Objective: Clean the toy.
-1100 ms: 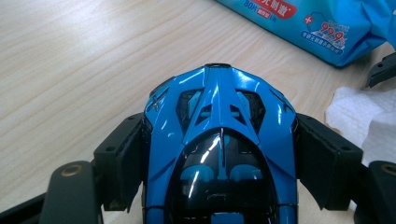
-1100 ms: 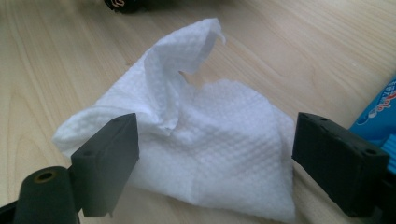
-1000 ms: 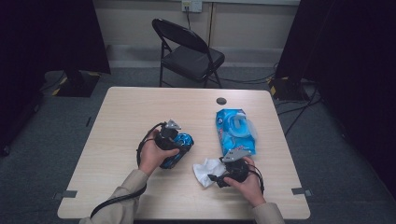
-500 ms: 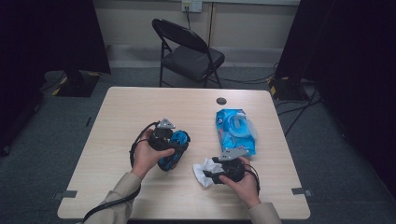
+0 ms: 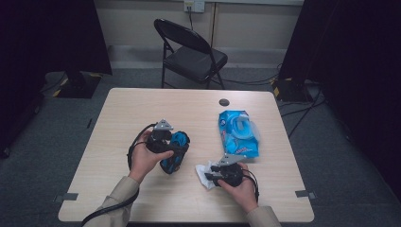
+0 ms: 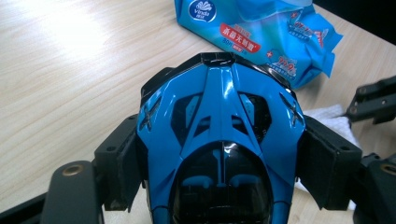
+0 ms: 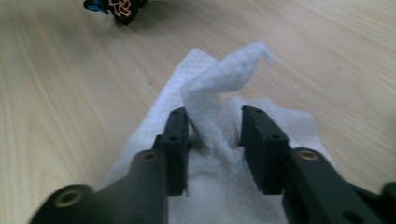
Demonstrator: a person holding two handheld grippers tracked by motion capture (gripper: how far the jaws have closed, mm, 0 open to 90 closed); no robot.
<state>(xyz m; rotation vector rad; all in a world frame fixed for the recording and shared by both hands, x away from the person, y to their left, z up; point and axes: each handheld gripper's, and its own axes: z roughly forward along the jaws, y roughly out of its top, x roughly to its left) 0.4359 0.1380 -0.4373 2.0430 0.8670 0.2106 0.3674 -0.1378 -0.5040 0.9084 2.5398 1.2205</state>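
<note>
Two grippers at the near half of the table (image 5: 142, 109). Left gripper (image 5: 176, 150) clamped on a blue toy car (image 6: 219, 154), jaws pressed against both its sides, held left of centre. Right gripper (image 7: 214, 133) pinching a raised fold of a white wipe (image 7: 219, 98), jaws close around it, near right. Blue wipes pack (image 5: 239, 135) lying just beyond, towards the far right.
</note>
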